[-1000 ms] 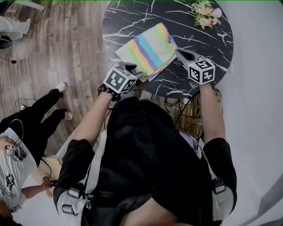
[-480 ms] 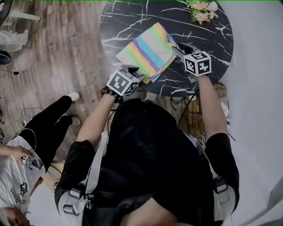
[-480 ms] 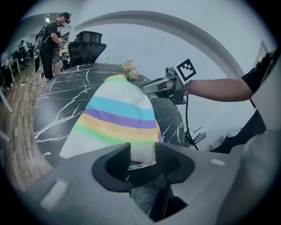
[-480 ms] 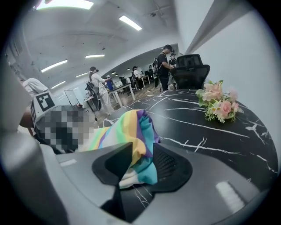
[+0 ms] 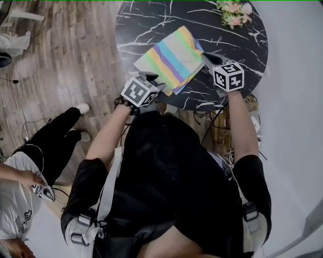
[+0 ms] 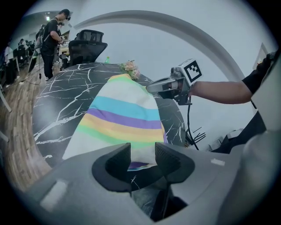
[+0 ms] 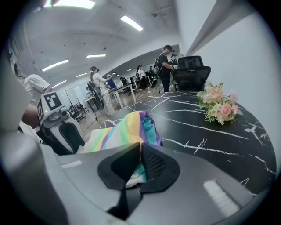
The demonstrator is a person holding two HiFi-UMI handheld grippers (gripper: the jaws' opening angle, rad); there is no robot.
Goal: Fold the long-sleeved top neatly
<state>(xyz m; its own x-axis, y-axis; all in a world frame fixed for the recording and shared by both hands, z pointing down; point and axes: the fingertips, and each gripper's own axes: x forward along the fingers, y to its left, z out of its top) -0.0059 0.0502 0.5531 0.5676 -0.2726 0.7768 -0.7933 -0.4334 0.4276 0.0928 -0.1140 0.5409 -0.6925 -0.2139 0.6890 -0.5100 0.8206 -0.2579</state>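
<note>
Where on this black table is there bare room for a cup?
Bare marble table left of the striped top, and between it and the flowers. Crowded along the near rim: left gripper open at the top's corner, right gripper, jaws just closed on its edge.

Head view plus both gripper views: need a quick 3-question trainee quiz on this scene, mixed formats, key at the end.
1. True or false: the striped top lies folded on the black marble table.
2. Which gripper has its fingers shut on the top? A) left B) right C) both
3. Fill in: near the table's far edge lies a small bunch of ____.
Key:
1. True.
2. B. The right gripper has just been closing its fingers and pinches the top's edge. The left gripper has its fingers apart.
3. flowers.
</note>
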